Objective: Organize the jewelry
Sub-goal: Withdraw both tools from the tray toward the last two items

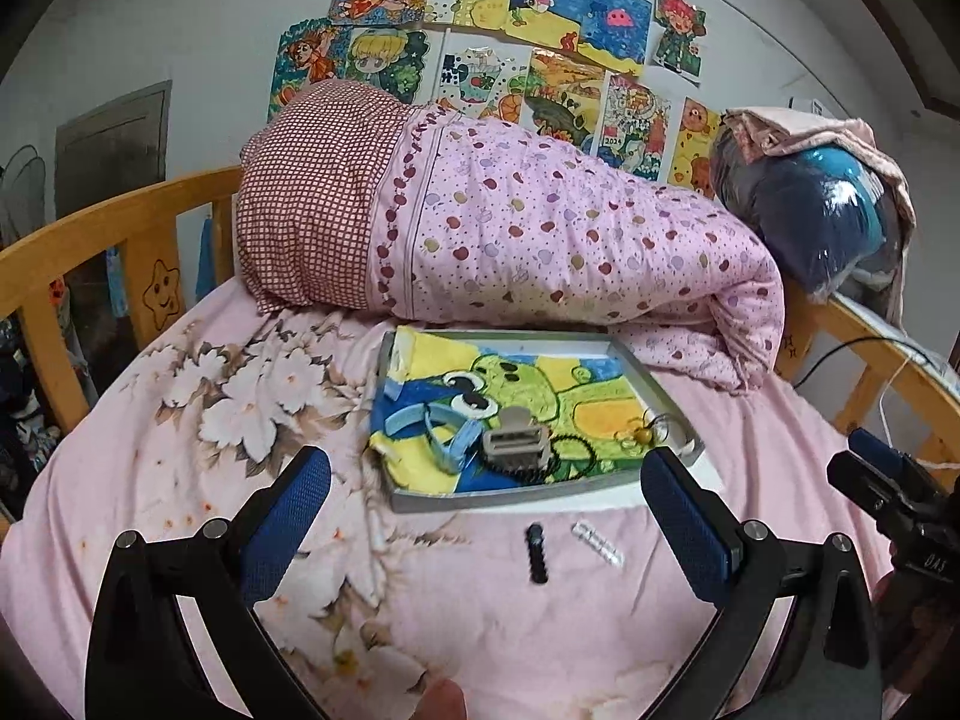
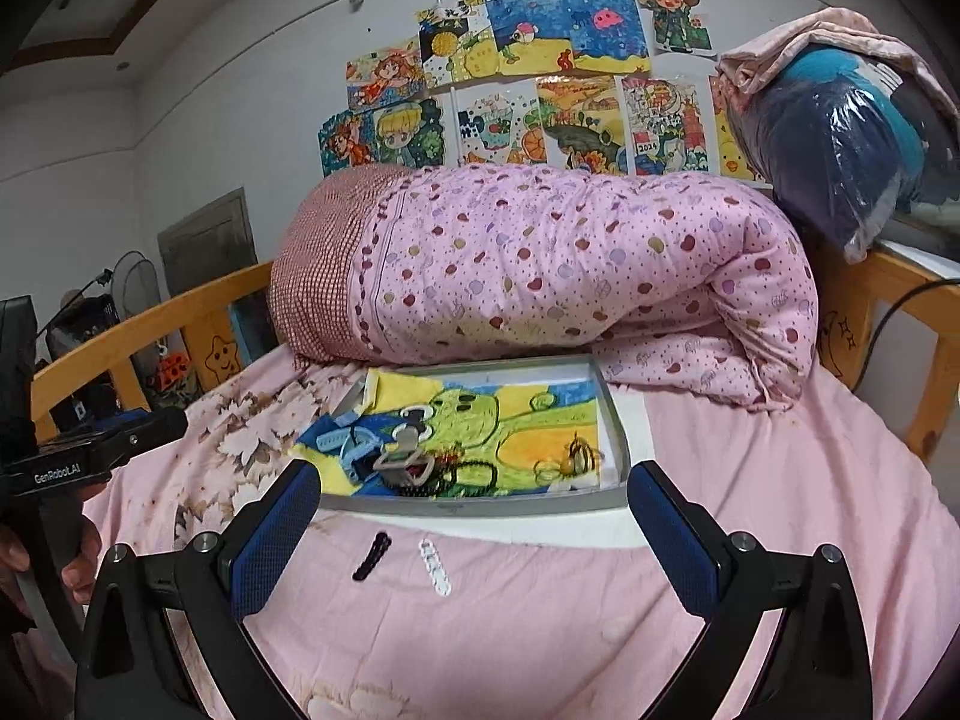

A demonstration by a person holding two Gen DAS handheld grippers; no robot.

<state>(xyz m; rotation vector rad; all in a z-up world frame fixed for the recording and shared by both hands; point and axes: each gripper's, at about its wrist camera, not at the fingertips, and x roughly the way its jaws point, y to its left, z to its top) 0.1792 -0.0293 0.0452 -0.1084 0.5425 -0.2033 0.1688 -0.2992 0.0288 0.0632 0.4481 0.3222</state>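
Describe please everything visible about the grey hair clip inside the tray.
The grey hair clip is a claw-type clip, apparently matte plastic, with a rectangular open frame and a rounded grip tab on top. It looks shut. It lies near the front of the grey tray, on the cartoon drawing, resting over a black beaded string, beside the light blue band.

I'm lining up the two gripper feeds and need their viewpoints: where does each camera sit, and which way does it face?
Left wrist: on the left gripper, over the pink bedsheet, facing the tray and rolled quilt; its blue pads show open, the right gripper at the right edge.
Right wrist: on the right gripper, further right, facing the same way; its open pads show, the left gripper and a hand at the left edge.
Shared: tray, quilt, black clip, white clip, wall drawings.
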